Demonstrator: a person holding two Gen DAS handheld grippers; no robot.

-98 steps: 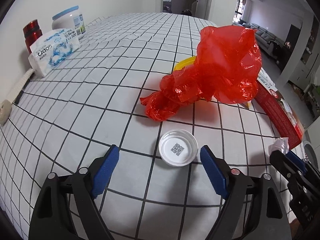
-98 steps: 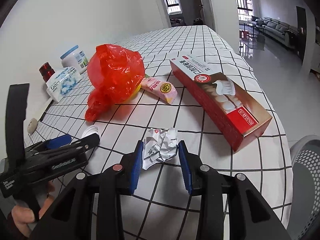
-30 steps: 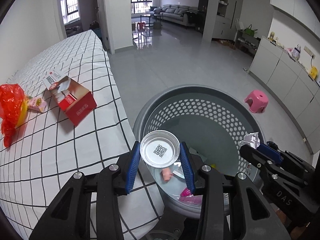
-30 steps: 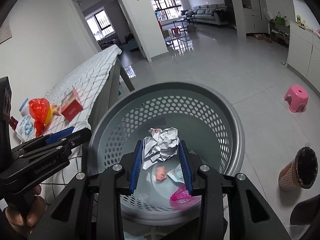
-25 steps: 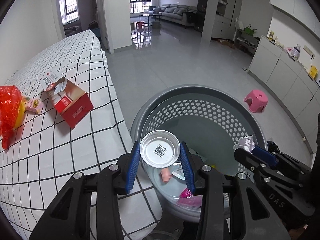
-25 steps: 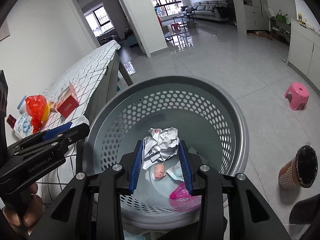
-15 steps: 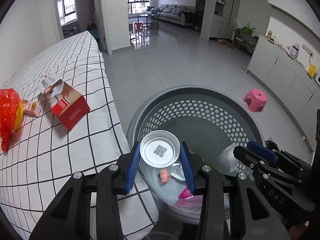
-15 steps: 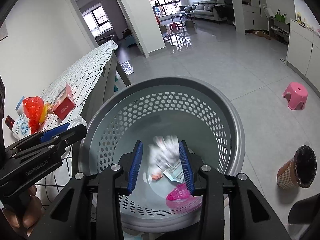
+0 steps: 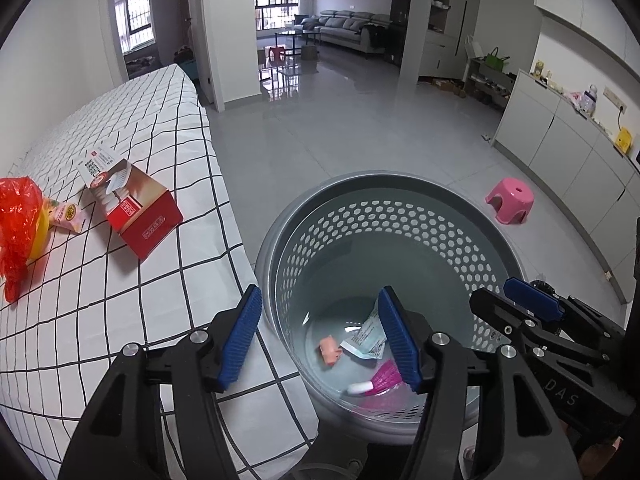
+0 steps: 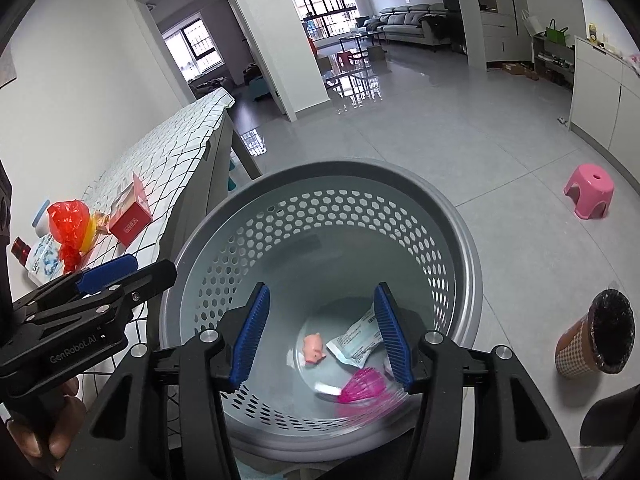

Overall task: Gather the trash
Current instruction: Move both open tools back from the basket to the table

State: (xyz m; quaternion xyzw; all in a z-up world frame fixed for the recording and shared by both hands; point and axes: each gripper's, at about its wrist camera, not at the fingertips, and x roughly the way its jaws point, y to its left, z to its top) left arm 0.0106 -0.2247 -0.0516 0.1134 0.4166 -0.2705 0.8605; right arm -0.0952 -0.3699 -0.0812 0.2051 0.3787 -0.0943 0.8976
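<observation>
Two empty, wide-open grippers, left gripper (image 9: 320, 336) and right gripper (image 10: 322, 334), poised above grey perforated bin (image 10: 460, 224) beside tabletop (image 9: 120, 280), positioned for dropping trash inside.

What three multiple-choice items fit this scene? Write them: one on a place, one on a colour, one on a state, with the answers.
1. Where is the red box?
A. On the checked table
B. In the basket
C. On the floor

2. What colour is the stool?
A. Green
B. Pink
C. Blue

3. How is the left gripper?
A. Shut on a lid
B. Shut on paper
C. Open, holding nothing

Answers: 1 A, it lies on the cloth beside the basket; 2 B, pink against the grey floor; 3 C, its jaws stand apart above the basket.
</observation>
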